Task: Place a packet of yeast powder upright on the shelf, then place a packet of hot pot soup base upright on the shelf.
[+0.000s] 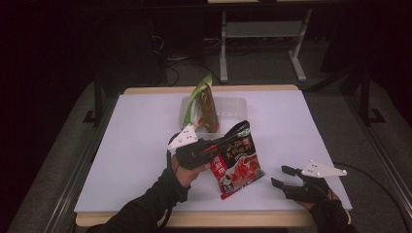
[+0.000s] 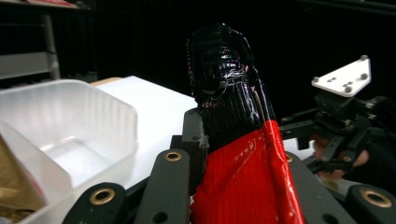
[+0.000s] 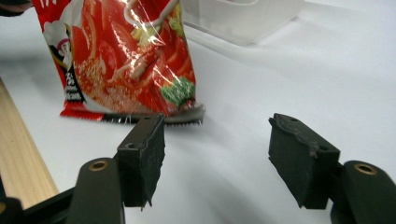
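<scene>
Holding the red packet (image 1: 238, 165) by its black top seal in my left tool (image 1: 228, 138), I keep it hanging just above the white bench (image 1: 121, 160), near the clear tub (image 1: 233, 109) where a green-and-brown packet (image 1: 204, 104) already leans, likely its destination. My right tool (image 1: 281, 175) rests wide and empty at the bench's near right corner. Beyond lies a dark room with a grey frame (image 1: 262, 29).

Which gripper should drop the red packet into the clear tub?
Left. The left gripper is already shut on the red snack packet, right beside the clear plastic tub. The right gripper sits open and empty near the table's front edge, farther away.
</scene>
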Demonstrator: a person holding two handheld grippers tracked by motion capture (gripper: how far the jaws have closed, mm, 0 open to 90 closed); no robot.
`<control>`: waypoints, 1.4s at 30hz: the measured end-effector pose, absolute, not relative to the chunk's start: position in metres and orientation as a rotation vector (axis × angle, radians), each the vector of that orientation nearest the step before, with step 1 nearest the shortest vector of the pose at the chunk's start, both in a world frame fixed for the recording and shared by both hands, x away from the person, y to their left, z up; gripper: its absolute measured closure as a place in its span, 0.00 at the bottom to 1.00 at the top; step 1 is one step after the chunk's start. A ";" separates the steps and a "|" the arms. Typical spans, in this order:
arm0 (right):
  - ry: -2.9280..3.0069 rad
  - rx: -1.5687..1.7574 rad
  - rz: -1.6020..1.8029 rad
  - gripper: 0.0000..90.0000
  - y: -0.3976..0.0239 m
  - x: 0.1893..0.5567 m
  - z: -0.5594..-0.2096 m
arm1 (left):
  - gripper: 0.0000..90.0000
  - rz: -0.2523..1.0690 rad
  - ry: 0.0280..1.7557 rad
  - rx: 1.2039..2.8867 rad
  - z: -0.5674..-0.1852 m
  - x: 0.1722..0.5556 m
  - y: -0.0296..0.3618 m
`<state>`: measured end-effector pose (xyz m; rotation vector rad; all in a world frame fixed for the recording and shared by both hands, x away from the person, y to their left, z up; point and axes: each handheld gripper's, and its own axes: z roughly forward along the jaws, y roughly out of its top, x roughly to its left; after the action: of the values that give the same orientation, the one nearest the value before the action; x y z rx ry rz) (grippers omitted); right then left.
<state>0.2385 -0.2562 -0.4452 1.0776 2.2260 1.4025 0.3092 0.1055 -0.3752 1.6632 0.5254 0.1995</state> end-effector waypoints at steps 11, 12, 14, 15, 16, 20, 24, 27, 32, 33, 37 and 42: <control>2.222 1.085 1.397 0.40 -0.256 0.239 -0.447 | 0.86 0.318 0.529 1.574 -0.349 0.320 0.108; 2.223 1.083 1.400 0.40 -0.256 0.239 -0.447 | 0.85 0.328 0.529 1.565 -0.348 0.321 0.107; 2.222 1.082 1.396 0.41 -0.256 0.240 -0.446 | 0.85 0.334 0.544 1.551 -0.345 0.326 0.107; 2.224 1.080 1.395 0.40 -0.255 0.240 -0.447 | 0.85 0.343 0.547 1.542 -0.344 0.328 0.107; 2.226 1.078 1.394 0.40 -0.255 0.240 -0.447 | 0.85 0.350 0.553 1.537 -0.343 0.329 0.106; 2.218 1.081 1.396 0.40 -0.256 0.239 -0.447 | 0.85 0.369 0.574 1.519 -0.339 0.336 0.106; 2.219 1.078 1.400 0.41 -0.257 0.238 -0.447 | 0.85 0.401 0.600 1.501 -0.333 0.341 0.106; 2.214 1.072 1.411 0.42 -0.257 0.237 -0.446 | 0.85 0.430 0.615 1.501 -0.328 0.346 0.105; 2.217 1.063 1.422 0.41 -0.257 0.236 -0.445 | 0.85 0.474 0.634 1.487 -0.322 0.355 0.102; 2.218 1.064 1.422 0.41 -0.258 0.236 -0.445 | 0.85 0.483 0.643 1.483 -0.320 0.357 0.101; 2.227 1.040 1.426 0.40 -0.256 0.235 -0.443 | 0.85 0.514 0.667 1.475 -0.315 0.366 0.097; 2.241 1.002 1.418 0.40 -0.252 0.232 -0.440 | 0.85 0.568 0.699 1.465 -0.307 0.376 0.096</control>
<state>0.2322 -0.2521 -0.4399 1.0016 2.2413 1.4178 0.3760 0.0963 -0.3070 1.4646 0.6986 0.5678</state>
